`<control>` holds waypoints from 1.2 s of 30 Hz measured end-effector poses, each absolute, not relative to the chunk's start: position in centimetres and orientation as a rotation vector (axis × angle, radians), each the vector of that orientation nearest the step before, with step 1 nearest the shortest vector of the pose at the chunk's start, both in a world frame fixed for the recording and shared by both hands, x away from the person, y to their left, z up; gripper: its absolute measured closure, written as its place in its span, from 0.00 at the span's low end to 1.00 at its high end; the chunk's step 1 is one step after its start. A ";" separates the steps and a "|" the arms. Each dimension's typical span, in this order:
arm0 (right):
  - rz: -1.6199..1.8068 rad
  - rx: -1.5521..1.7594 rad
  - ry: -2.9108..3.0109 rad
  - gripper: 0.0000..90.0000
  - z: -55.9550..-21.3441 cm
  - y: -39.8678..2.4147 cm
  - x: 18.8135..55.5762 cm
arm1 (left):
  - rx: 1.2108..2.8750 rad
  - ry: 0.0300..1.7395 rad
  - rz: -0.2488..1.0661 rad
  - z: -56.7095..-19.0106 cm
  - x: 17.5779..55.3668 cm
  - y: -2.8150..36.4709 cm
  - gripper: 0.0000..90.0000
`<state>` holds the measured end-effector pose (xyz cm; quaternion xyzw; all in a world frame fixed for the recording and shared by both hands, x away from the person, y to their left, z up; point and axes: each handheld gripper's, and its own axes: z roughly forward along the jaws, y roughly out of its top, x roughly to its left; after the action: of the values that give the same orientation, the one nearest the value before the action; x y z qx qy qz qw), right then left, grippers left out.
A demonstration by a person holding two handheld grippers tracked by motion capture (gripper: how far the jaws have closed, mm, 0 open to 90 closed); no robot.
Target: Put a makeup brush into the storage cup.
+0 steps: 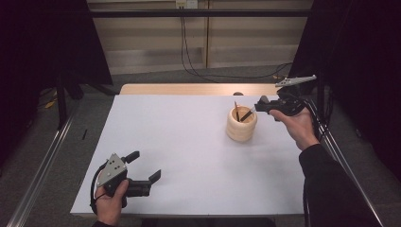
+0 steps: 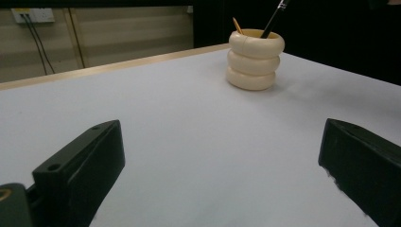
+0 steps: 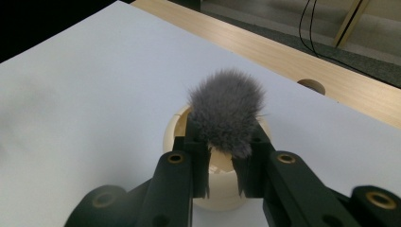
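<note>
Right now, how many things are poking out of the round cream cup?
2. A thin orange stick leans at the far rim of the cup. A black-handled brush with a fluffy grey head stands slanted, gripped by the right gripper. More may hide inside.

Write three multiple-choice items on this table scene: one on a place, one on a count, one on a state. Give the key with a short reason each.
1. Where on the white table does the cream ringed holder stand?
A. near the left gripper
B. far right part, near the right gripper
C. at the near edge

2. How many stacked rings form the holder's wall?
A. two
B. three
C. five

3. How do the left gripper's jaws stand?
A. open, nothing between them
B. shut on a pencil
C. shut on the holder

Key: B, it sits beside the right gripper, which holds a fluffy-ended pen; B, three bulges show in the left gripper view; A, bare table lies between the jaws.
</note>
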<state>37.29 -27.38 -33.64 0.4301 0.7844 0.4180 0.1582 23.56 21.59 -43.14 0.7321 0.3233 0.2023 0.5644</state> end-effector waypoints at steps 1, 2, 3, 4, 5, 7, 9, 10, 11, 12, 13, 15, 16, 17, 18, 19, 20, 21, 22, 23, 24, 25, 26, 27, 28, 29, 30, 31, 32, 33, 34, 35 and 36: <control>1.188 1.232 2.244 0.86 -33.7 -27.4 37.3 | 1.724 0.759 0.480 -43.1 23.6 21.6 0.01; 1.184 1.232 2.246 0.86 -33.8 -27.4 37.4 | 1.725 0.759 0.479 -43.1 23.6 21.6 0.01; 1.180 1.228 2.252 0.86 -33.9 -27.4 37.5 | 1.723 0.759 0.476 -43.1 23.6 21.6 0.01; 1.176 1.228 2.252 0.86 -33.9 -27.4 37.5 | 1.723 0.760 0.477 -43.1 23.6 21.6 0.01; 1.174 1.228 2.253 0.86 -34.0 -27.4 37.6 | 1.726 0.757 0.480 -43.1 23.6 21.6 0.01; 1.167 1.250 2.252 0.86 -34.1 -27.4 37.6 | 1.726 0.757 0.480 -43.1 23.6 21.6 0.01; 1.166 1.241 2.255 0.86 -34.4 -27.3 37.8 | 1.725 0.756 0.480 -43.1 23.6 21.6 0.01; 1.161 1.237 2.259 0.86 -34.5 -27.3 37.8 | 1.726 0.754 0.476 -43.1 23.6 21.6 0.01; 1.155 1.237 2.261 0.86 -34.6 -27.3 37.8 | 1.734 0.753 0.479 -43.1 23.5 21.6 0.01; 1.157 1.246 2.261 0.86 -34.8 -27.2 37.8 | 1.733 0.749 0.477 -43.1 23.5 21.5 0.01; 1.152 1.254 2.263 0.86 -34.9 -27.1 37.8 | 1.737 0.747 0.480 -43.1 23.5 21.5 0.01; 1.134 1.239 2.277 0.86 -35.3 -27.0 38.0 | 1.736 0.744 0.477 -43.1 23.5 21.5 0.01; 1.130 1.248 2.278 0.86 -35.4 -27.0 38.0 | 1.735 0.747 0.481 -43.1 23.5 21.5 0.01; 1.136 1.250 2.274 0.86 -35.5 -27.1 38.1 | 1.728 0.752 0.477 -43.1 23.5 21.5 0.01; 1.135 1.256 2.275 0.86 -35.6 -27.1 38.0 | 1.732 0.751 0.477 -43.1 23.5 21.5 0.01; 1.138 1.251 2.274 0.86 -35.7 -27.1 38.1 | 1.732 0.751 0.478 -43.1 23.5 21.5 0.01; 1.134 1.254 2.278 0.86 -35.8 -27.1 38.0 | 1.734 0.748 0.478 -43.1 23.5 21.5 0.01; 1.129 1.259 2.280 0.86 -35.9 -27.1 38.0 | 1.732 0.749 0.478 -43.1 23.5 21.5 0.01; 1.131 1.255 2.279 0.86 -36.1 -27.1 38.0 | 1.737 0.748 0.481 -43.1 23.5 21.5 0.01; 1.123 1.264 2.281 0.86 -36.2 -27.1 38.0 | 1.737 0.748 0.480 -43.1 23.5 21.5 0.01; 1.129 1.260 2.287 0.86 -36.5 -27.1 38.0 | 1.738 0.748 0.481 -43.1 23.5 21.5 0.01; 1.130 1.258 2.283 0.86 -36.6 -27.1 37.9 | 1.737 0.747 0.482 -43.1 23.5 21.5 0.01; 1.136 1.267 2.283 0.86 -36.8 -27.1 37.9 | 1.737 0.746 0.480 -43.1 23.5 21.5 0.01; 1.138 1.259 2.283 0.86 -37.0 -27.1 37.9 | 1.739 0.746 0.482 -43.1 23.5 21.6 0.01; 1.137 1.269 2.285 0.86 -37.1 -27.1 37.8 | 1.737 0.753 0.481 -43.1 23.5 21.5 0.01; 1.133 1.263 2.285 0.86 -37.2 -27.1 37.9 | 1.736 0.749 0.479 -43.1 23.5 21.5 0.01; 1.143 1.267 2.285 0.86 -37.3 -27.1 37.9 | 1.736 0.749 0.479 -43.1 23.5 21.5 0.01; 1.143 1.266 2.283 0.86 -37.4 -27.0 37.9 | 1.736 0.750 0.479 -43.1 23.5 21.5 0.01; 1.147 1.263 2.282 0.86 -37.4 -27.0 37.9 | 1.735 0.750 0.477 -43.1 23.5 21.5 0.01; 1.150 1.264 2.278 0.86 -37.5 -27.0 37.9 | 1.738 0.752 0.480 -43.1 23.5 21.5 0.01; 1.154 1.262 2.275 0.86 -37.5 -27.0 37.9 | 1.736 0.753 0.479 -43.1 23.5 21.5 0.01; 1.156 1.262 2.273 0.86 -37.5 -27.0 37.9 | 1.737 0.753 0.480 -43.1 23.5 21.6 0.01; 1.155 1.263 2.272 0.86 -37.5 -27.0 37.9 | 1.735 0.754 0.478 -43.1 23.5 21.5 0.01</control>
<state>37.85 -26.98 -37.47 0.4392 0.7899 0.4015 0.1481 23.53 21.53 -43.10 0.7363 0.3198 0.2030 0.5607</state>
